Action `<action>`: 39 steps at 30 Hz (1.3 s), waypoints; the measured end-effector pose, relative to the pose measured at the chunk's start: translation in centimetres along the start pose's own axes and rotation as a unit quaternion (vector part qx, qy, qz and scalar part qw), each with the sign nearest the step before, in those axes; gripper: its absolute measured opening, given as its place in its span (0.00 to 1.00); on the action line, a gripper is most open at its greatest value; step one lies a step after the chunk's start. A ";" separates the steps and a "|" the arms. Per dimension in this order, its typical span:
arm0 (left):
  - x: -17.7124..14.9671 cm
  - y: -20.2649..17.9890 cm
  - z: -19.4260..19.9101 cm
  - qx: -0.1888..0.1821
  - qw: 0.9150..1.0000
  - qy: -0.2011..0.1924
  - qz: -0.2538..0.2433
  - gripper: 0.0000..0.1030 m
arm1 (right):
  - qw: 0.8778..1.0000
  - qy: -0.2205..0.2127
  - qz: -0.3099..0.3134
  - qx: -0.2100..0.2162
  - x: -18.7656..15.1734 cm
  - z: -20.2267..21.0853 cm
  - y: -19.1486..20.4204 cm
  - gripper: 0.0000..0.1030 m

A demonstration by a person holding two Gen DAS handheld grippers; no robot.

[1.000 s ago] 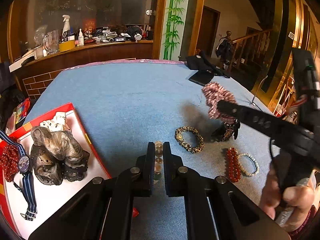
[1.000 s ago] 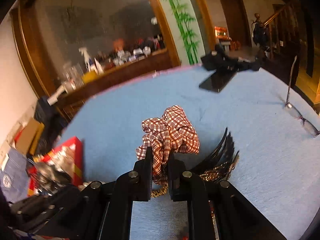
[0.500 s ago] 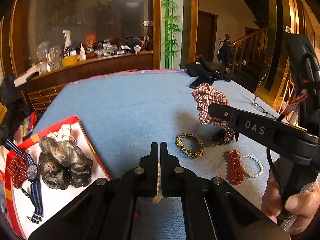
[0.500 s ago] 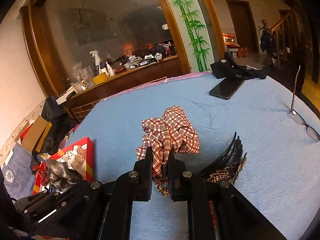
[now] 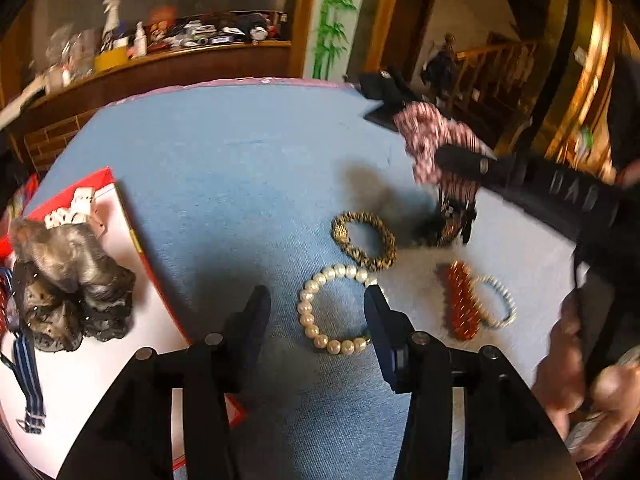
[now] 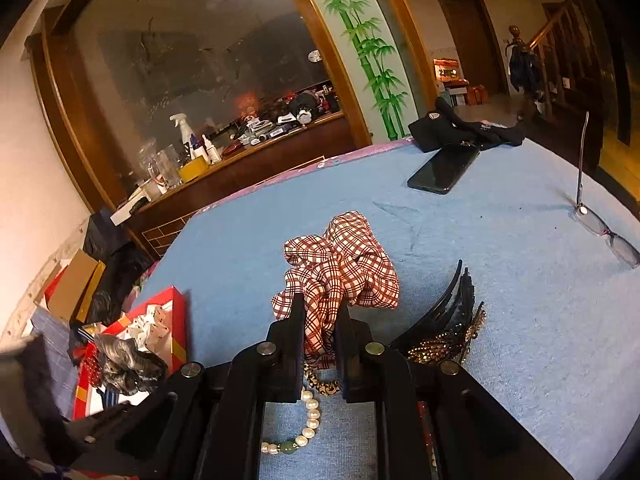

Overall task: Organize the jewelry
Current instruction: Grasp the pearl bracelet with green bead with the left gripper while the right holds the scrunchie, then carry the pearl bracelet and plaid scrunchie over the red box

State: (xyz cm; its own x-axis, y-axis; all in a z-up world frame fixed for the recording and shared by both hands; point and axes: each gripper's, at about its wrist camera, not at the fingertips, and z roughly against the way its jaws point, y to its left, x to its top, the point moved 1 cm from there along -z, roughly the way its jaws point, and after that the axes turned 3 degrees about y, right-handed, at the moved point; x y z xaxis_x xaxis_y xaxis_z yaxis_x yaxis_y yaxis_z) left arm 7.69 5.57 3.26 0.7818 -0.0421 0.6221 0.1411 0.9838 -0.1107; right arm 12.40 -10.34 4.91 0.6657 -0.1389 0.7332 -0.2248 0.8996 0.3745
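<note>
My left gripper (image 5: 316, 308) is open and empty above the blue table. A large pearl bracelet (image 5: 334, 308) lies flat on the cloth between its fingers. My right gripper (image 6: 319, 312) is shut on a red plaid scrunchie (image 6: 340, 268) and holds it above the table; it also shows in the left wrist view (image 5: 436, 140). A leopard-print bracelet (image 5: 363, 240), a red bead bracelet (image 5: 460, 300), a small pearl bracelet (image 5: 496, 300) and a dark beaded hair comb (image 5: 452, 224) lie on the cloth. A red-edged box (image 5: 132, 236) at left holds a grey scrunchie (image 5: 68, 280).
A phone (image 6: 444, 168), a black cloth (image 6: 460, 128) and glasses (image 6: 612, 236) lie at the table's far side. A striped watch strap (image 5: 28, 380) lies in the box. A cluttered wooden counter (image 5: 160, 60) stands behind the table.
My left gripper has opened and let go of the large pearl bracelet, which now lies on the cloth. My right gripper still holds the plaid scrunchie, lifted a little.
</note>
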 end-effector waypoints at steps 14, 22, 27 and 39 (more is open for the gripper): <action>-2.5 -6.1 -4.2 0.045 0.986 0.025 -0.159 0.19 | 0.999 -0.024 -0.027 -0.035 0.9 1.5 -1.7 0.14; -2.1 -5.8 -4.5 0.066 0.988 0.017 -0.140 0.10 | 0.998 -0.034 -0.048 -0.021 1.1 2.2 -2.3 0.14; -0.7 -2.2 -3.0 0.026 0.998 0.004 -0.058 0.10 | 0.998 -0.036 -0.050 -0.023 1.1 2.2 -2.3 0.14; 1.4 1.8 3.5 0.007 0.994 -0.108 0.030 0.10 | 0.999 -0.025 -0.023 -0.006 0.7 1.8 -1.0 0.14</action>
State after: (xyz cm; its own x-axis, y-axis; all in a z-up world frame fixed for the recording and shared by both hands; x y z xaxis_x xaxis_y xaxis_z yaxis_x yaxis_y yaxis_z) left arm 6.87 7.87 6.64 0.6392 0.0539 0.7671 0.0878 0.9859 -0.1425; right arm 11.86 -12.06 6.06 0.6388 -0.2013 0.7426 -0.1852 0.8966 0.4023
